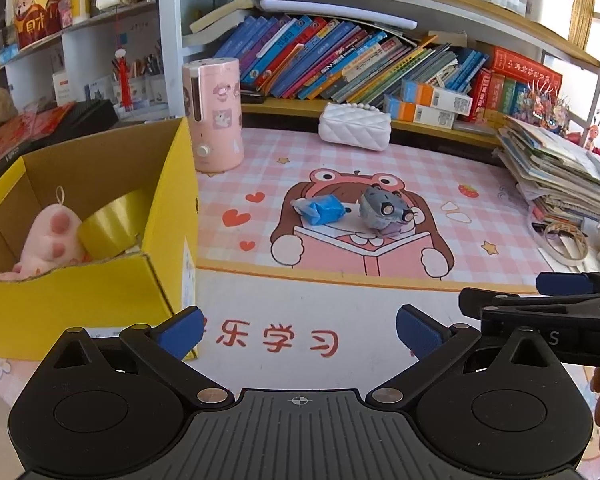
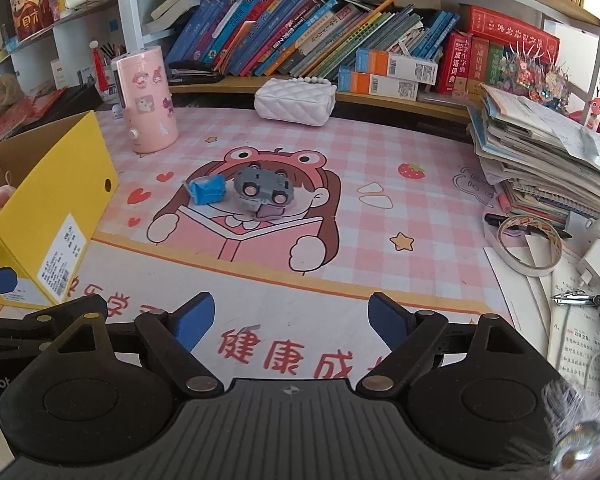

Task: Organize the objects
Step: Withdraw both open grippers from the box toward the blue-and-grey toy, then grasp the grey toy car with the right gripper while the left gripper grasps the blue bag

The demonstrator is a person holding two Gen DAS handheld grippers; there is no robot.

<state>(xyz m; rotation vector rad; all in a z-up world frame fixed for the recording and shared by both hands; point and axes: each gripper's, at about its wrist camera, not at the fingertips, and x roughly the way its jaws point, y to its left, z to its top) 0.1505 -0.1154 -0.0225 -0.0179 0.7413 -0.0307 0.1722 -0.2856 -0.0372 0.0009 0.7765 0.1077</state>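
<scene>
Yellow box [image 1: 100, 264] at left already holds plush paw [image 1: 52, 236], tape roll [image 1: 112, 220]. Blue packet [image 2: 208, 190], grey toy car [image 2: 264, 190] mid-surface, touching. My left tool [image 1: 300, 330], right tool [image 2: 290, 318] both spread, empty. Risk: car rolls, nudges packet; tools collide.

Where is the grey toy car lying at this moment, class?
In both wrist views the grey toy car lies on its side mid-mat, on the cartoon girl's face, just right of the blue packet and well right of the yellow box.
</scene>
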